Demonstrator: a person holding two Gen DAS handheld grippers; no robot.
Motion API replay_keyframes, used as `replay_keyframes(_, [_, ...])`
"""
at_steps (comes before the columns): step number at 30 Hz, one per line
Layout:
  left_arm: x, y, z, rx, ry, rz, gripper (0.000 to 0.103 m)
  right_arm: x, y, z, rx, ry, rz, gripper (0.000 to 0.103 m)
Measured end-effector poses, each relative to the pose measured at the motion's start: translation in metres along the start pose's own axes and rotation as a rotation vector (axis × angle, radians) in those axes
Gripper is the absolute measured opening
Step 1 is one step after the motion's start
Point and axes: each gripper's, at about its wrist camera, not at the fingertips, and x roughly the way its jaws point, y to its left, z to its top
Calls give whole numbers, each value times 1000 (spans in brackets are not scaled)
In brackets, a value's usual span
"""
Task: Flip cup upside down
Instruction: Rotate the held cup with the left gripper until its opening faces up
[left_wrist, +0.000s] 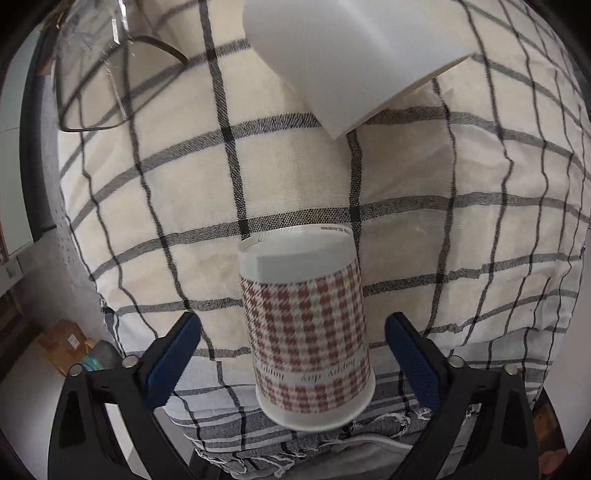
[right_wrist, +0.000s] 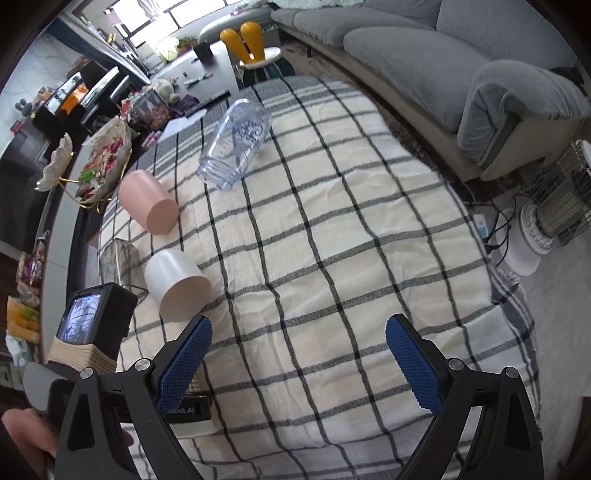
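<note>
A paper cup (left_wrist: 306, 325) with a red houndstooth print stands upside down on the checked cloth (left_wrist: 424, 177), its base up and its rim on the cloth. It stands between the blue pads of my left gripper (left_wrist: 293, 354), which is open and does not touch it. A white cup (left_wrist: 351, 55) stands upside down behind it; it also shows in the right wrist view (right_wrist: 177, 288). My right gripper (right_wrist: 299, 358) is open and empty above the cloth (right_wrist: 332, 240). A pink cup (right_wrist: 149, 201) and a clear plastic cup (right_wrist: 236, 144) also stand upside down.
A clear glass (left_wrist: 110, 81) is at the far left of the cloth. The left hand-held gripper's body (right_wrist: 92, 332) is at the lower left. A grey sofa (right_wrist: 461, 55) and a heater (right_wrist: 557, 210) are on the right. A cluttered counter with a snack dish (right_wrist: 103, 162) lies left.
</note>
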Motion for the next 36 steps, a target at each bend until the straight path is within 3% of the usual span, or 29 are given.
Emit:
replay_keyframes(1, [3, 1, 1, 0, 12, -4, 93, 4, -1, 1, 5, 7, 0, 95])
replay_keyframes(3, [10, 0, 1, 2, 27, -15, 72, 9, -3, 4, 11, 19, 3, 95])
replay_keyframes(5, [19, 0, -1, 6, 31, -21, 63, 12, -4, 5, 14, 24, 6, 95])
replay_keyframes(11, [14, -10, -6, 13, -27, -9, 61, 13, -5, 3, 8, 33, 7, 95])
replay_keyframes(16, [-8, -2, -31, 3, -160, -1, 60, 7, -2, -1, -2, 23, 20, 95])
replay_keyframes(19, [-22, 7, -48, -16, -284, 3, 60, 2, 2, -5, -17, 14, 29, 95])
replay_keyframes(23, [-40, 20, -77, -64, -490, -79, 60, -5, 8, -13, -47, -2, 34, 95])
replay_keyframes(26, [-48, 30, -107, -86, -713, -101, 60, -8, 11, -18, -79, -13, 16, 95])
replay_keyframes(31, [-61, 40, -134, -118, -1074, -51, 60, -10, 11, -31, -131, -64, -24, 95])
replay_keyframes(34, [-60, 36, -134, -155, -1224, -61, 60, -8, 8, -35, -157, -106, -26, 95])
replay_keyframes(36, [-59, 29, -134, -182, -1278, -73, 60, -6, 4, -36, -163, -127, -34, 95])
